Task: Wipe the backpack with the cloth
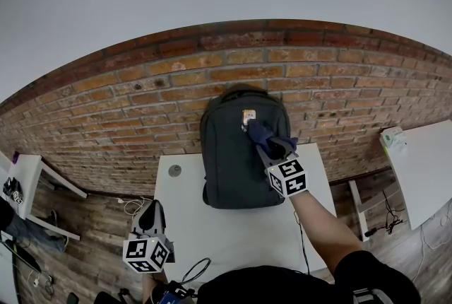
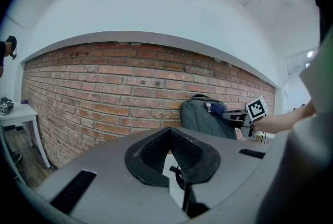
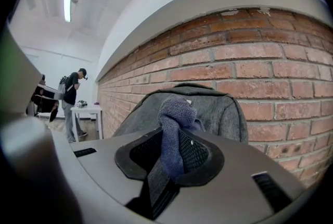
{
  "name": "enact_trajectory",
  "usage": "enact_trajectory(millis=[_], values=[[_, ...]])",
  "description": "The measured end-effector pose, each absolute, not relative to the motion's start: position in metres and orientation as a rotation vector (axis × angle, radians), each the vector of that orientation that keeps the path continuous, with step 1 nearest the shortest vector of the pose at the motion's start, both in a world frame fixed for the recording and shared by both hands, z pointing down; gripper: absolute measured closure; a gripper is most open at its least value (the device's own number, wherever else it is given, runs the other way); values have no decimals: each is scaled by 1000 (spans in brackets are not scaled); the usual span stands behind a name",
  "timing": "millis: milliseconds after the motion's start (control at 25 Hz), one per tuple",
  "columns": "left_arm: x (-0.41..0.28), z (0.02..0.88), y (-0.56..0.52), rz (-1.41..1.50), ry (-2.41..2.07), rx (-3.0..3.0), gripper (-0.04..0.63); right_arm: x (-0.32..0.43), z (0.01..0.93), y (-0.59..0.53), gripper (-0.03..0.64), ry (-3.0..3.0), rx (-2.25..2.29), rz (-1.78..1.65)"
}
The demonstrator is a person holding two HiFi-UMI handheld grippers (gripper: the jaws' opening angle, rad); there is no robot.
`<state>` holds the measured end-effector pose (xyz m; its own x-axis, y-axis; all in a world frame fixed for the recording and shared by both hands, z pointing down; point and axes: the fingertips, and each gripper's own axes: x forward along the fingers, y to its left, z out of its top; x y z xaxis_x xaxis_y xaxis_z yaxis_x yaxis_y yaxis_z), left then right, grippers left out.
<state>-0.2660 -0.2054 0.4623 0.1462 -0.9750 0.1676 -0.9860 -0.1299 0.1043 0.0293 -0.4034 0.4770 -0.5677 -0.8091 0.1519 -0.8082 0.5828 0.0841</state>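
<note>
A dark grey backpack (image 1: 236,147) stands upright on the white table (image 1: 205,225), leaning against the brick wall. My right gripper (image 1: 256,134) is shut on a blue cloth (image 1: 263,134) and presses it to the upper front of the pack, beside a small label. From the right gripper view the cloth (image 3: 174,132) sticks up between the jaws in front of the backpack (image 3: 218,108). My left gripper (image 1: 150,219) hangs at the table's left front edge, away from the pack; its jaws look closed with nothing in them. The left gripper view shows the backpack (image 2: 205,116) far off.
A brick wall (image 1: 141,104) runs behind the table. A second white table (image 1: 424,168) stands to the right and a small one (image 1: 25,175) to the left. Cables (image 1: 198,271) lie near the front edge. A person (image 3: 70,103) stands far off in the room.
</note>
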Motion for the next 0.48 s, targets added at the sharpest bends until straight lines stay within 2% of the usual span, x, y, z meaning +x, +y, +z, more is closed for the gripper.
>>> enact_trajectory(millis=[480], values=[[-263,462,-205,90,-1930,2232,601,33,515,-369,531,-2629,1324,99]])
